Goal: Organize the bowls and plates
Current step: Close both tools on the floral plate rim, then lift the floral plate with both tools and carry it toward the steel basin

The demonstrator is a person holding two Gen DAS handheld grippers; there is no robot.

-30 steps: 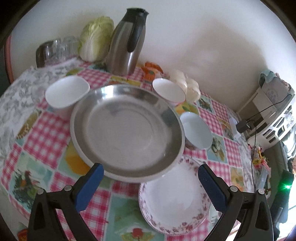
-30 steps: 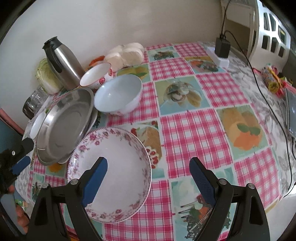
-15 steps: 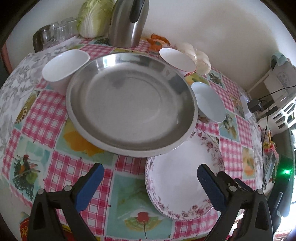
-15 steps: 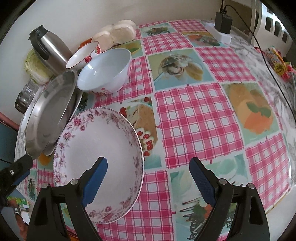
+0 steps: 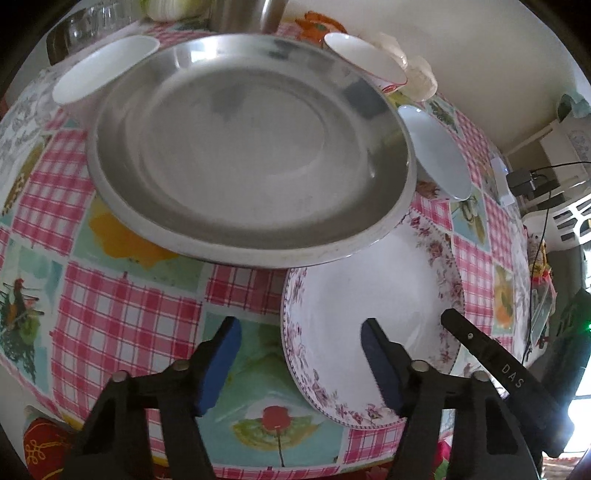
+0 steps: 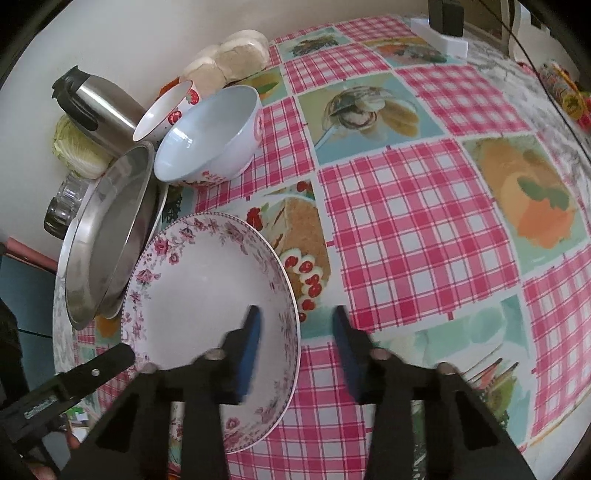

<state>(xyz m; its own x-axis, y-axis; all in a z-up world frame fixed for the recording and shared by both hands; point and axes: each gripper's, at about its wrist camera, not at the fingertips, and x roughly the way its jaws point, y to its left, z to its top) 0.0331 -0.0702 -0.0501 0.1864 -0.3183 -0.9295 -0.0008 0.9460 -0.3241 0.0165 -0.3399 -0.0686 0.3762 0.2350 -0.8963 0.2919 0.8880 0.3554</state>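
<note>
A floral-rimmed white plate lies on the checked tablecloth, its far edge tucked under a big steel pan. My left gripper straddles the plate's left rim; its jaws are closing and the pads stand clear of the rim. My right gripper straddles the opposite rim, its jaws closing and blurred, with a gap on both sides. Around the pan stand three white bowls: one at the back left, a red-patterned one, and a larger one.
A steel thermos, a cabbage, glassware and pale buns line the wall. A power adapter with a cable sits at the far corner. The table's front edge runs just below both grippers.
Both grippers have sunk toward the floral plate and tilted further down. Their jaws have narrowed from wide open, and each now straddles one rim of the plate.
</note>
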